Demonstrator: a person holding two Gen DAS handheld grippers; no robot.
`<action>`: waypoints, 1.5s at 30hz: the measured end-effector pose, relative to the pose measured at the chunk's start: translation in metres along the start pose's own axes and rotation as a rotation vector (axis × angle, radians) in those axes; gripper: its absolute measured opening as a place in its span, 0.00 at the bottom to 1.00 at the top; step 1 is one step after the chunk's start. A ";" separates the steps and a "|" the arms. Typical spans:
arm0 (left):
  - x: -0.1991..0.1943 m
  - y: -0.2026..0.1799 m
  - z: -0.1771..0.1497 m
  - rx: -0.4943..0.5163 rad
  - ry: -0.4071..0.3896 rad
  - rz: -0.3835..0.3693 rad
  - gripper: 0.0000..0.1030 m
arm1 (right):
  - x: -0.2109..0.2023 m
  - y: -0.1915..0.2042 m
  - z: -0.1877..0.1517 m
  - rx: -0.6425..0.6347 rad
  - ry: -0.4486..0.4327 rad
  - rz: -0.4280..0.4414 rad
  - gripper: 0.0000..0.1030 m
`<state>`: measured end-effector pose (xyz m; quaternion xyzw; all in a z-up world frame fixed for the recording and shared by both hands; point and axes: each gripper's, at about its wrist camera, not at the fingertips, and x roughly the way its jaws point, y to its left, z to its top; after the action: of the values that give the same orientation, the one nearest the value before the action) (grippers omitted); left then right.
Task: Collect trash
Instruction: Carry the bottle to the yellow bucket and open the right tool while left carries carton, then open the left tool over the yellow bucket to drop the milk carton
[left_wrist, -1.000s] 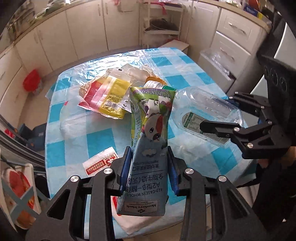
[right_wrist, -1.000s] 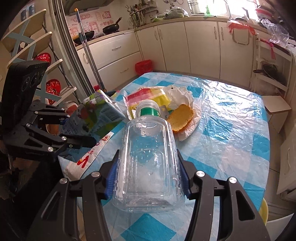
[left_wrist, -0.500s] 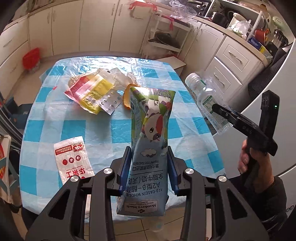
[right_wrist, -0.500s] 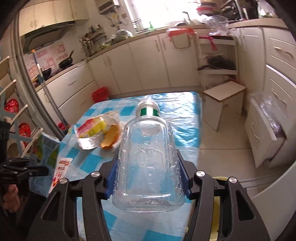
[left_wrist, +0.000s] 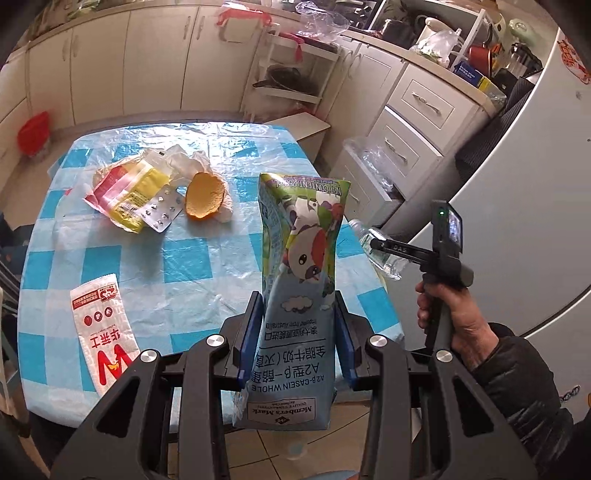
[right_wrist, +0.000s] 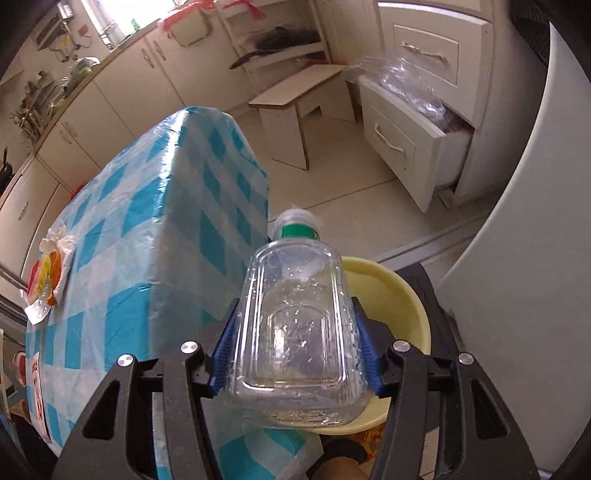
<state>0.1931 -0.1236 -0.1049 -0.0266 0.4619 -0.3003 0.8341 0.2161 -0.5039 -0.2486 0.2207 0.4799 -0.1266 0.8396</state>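
Note:
My left gripper (left_wrist: 298, 336) is shut on a crushed milk carton (left_wrist: 299, 280) and holds it above the near edge of the table (left_wrist: 192, 258). My right gripper (right_wrist: 295, 350) is shut on a clear plastic bottle (right_wrist: 299, 332) with a green neck band, held off the table's right side above a yellow basin (right_wrist: 395, 291) on the floor. The right gripper with the bottle (left_wrist: 380, 254) also shows in the left wrist view. On the table lie a yellow-red wrapper (left_wrist: 125, 192), a pill blister (left_wrist: 162, 214), an orange peel (left_wrist: 205, 195) and a red-white sachet (left_wrist: 103, 332).
White tissue (left_wrist: 184, 162) lies behind the peel. A low white stool (right_wrist: 291, 110) stands past the table's far end. An open drawer (right_wrist: 410, 136) holding a plastic bag juts from the cabinets. A white fridge (right_wrist: 528, 258) stands at the right.
The right gripper has swung the bottle off the table's right side and tipped it down over the yellow basin. The left gripper has pulled back slightly with the carton.

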 end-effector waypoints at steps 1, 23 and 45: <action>-0.001 -0.001 0.000 0.002 -0.002 -0.003 0.34 | 0.002 -0.002 -0.001 0.017 0.004 -0.009 0.58; 0.058 -0.049 0.003 0.046 0.100 -0.052 0.34 | -0.101 0.033 0.013 -0.065 -0.444 -0.041 0.85; 0.180 -0.125 0.039 0.059 0.191 -0.158 0.34 | -0.152 0.023 0.014 -0.001 -0.651 -0.082 0.90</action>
<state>0.2348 -0.3297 -0.1785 -0.0096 0.5269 -0.3797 0.7603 0.1591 -0.4901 -0.1060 0.1486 0.1949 -0.2241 0.9433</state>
